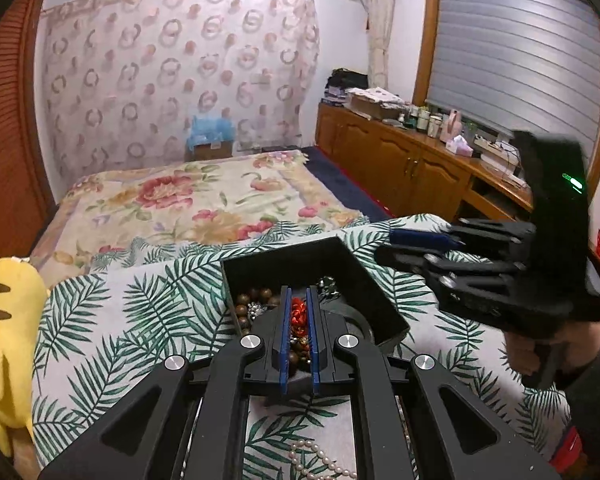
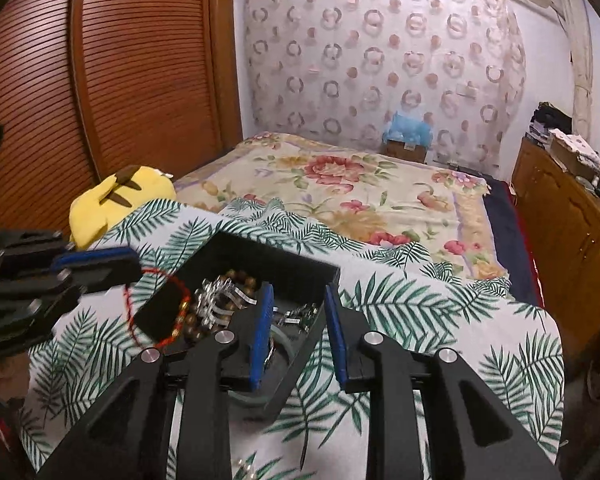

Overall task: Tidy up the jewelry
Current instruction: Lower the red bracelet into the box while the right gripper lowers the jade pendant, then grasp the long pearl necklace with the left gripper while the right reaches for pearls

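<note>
A black open box [image 1: 380, 296] sits on a palm-leaf cloth and holds brown wooden beads [image 1: 246, 304] and silver pieces [image 2: 220, 300]. My left gripper [image 1: 299, 296] is shut on a red string bracelet [image 1: 299, 316] and holds it over the box. In the right wrist view the bracelet [image 2: 158, 308] hangs as a loop from the left gripper's fingers [image 2: 96, 266] above the box's left side. My right gripper [image 2: 298, 300] is open and empty, its jaws standing either side of the box's right wall [image 2: 300, 356]. A pearl necklace [image 1: 320, 460] lies on the cloth below my left gripper.
A yellow plush toy [image 1: 8, 340] lies at the cloth's left edge. A flowered bedspread [image 1: 188, 200] stretches beyond the box. Wooden cabinets [image 1: 400, 160] with clutter on top line the right wall. A slatted wooden wardrobe [image 2: 100, 80] stands on the left.
</note>
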Tool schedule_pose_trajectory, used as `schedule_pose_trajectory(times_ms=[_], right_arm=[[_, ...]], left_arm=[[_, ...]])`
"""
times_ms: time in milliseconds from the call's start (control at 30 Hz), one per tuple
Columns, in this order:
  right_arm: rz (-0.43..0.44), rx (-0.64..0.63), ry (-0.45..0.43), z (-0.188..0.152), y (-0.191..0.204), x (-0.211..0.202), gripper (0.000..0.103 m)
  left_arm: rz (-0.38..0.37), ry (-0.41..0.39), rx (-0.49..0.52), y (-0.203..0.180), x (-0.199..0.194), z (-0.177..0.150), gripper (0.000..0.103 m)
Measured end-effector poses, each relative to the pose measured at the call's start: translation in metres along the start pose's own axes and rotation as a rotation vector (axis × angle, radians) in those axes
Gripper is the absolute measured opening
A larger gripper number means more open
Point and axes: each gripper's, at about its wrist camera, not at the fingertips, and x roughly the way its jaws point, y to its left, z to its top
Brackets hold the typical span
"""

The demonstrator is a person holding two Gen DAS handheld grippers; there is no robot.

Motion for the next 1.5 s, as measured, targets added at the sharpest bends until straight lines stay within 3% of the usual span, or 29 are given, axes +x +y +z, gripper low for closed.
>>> schedule_pose_trajectory(times_ms=[33,233,433,633,900,967,1100,1367,1500], right_arm=[[0.004,-0.004,0.0,-0.004,0.002,-0.003,0.029],[0.036,0.008,-0.009,-0.029,0.012,-0.025,0.029],[0.064,0.024,0.001,-0.053,0.021,-0.042,0.029],[0.075,0.011,0.071,-0.08,0.029,-0.044,0.029],[0.061,0.001,0.148,-0.1,0.031,-0.026,0.027],[0.055,-0.005,0.172,-0.102,0.03,-0.019,0.02],[0.053,-0.016,0.213,-0.105,0.029,-0.008,0.02],[0.049,-0.024,0.204,-0.106,0.027,-0.006,0.02],[0.052,-0.02,0.204,-0.105,0.026,-0.006,0.02]], left_arm=[[0.001,0.007,-0.007,0.001,0.001,0.0,0.016],[0.009,0.012,-0.022,0.005,-0.008,-0.012,0.03],[0.012,0.029,-0.022,0.006,-0.018,-0.03,0.033],[0.009,0.058,-0.02,0.007,-0.024,-0.054,0.041],[0.013,0.175,-0.002,0.012,-0.001,-0.084,0.046],[0.015,0.192,-0.001,0.013,0.004,-0.089,0.051],[0.016,0.224,0.016,0.014,0.012,-0.094,0.062],[0.04,0.256,0.049,0.01,0.02,-0.103,0.092],[0.044,0.272,0.08,0.006,0.022,-0.104,0.095]])
